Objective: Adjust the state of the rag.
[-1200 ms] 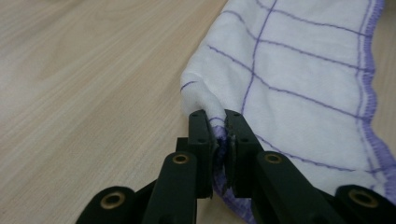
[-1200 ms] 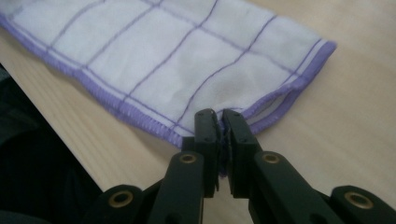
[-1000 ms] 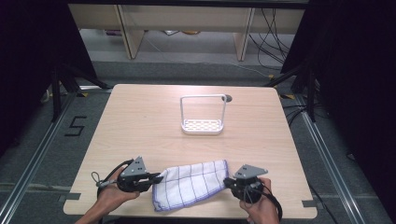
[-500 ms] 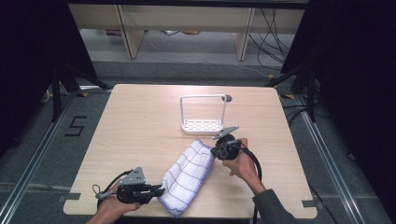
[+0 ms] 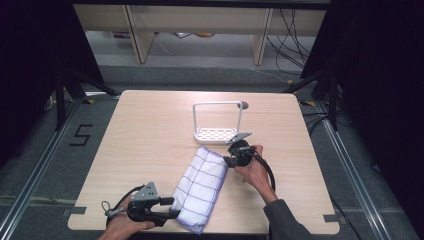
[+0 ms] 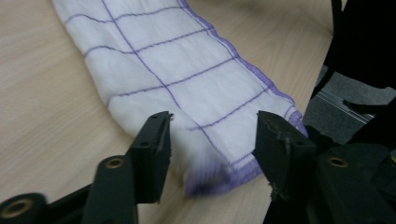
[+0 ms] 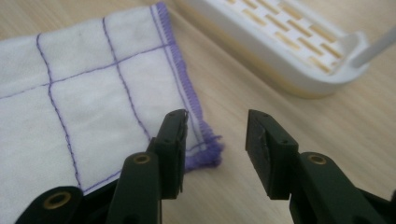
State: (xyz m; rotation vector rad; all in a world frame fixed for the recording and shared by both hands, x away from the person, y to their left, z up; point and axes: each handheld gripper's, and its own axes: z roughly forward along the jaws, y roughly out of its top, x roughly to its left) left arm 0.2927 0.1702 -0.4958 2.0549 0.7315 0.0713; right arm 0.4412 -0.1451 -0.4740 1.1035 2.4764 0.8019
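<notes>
A white cloth [image 5: 200, 187] with purple grid lines and a purple hem lies folded in a long strip on the wooden table [image 5: 150, 130]. My left gripper [image 5: 172, 207] is at the cloth's near end and stands open, its jaws either side of the hemmed end [image 6: 219, 179]. My right gripper [image 5: 226, 161] is at the cloth's far right corner, open. In the right gripper view that corner [image 7: 205, 149] lies just under my right gripper [image 7: 215, 140], near its left jaw. Neither gripper holds the cloth [image 7: 93, 116].
A white slotted tray with a wire handle [image 5: 217, 125] stands just beyond the cloth, close to the right gripper; its base [image 7: 280, 46] is near in the right gripper view. The table's front edge [image 6: 327, 93] runs right beside the left gripper.
The right gripper carried one side of the cloth up the table, turning it into a strip running front to back, and both grippers have since let go. The left stayed near the front edge.
</notes>
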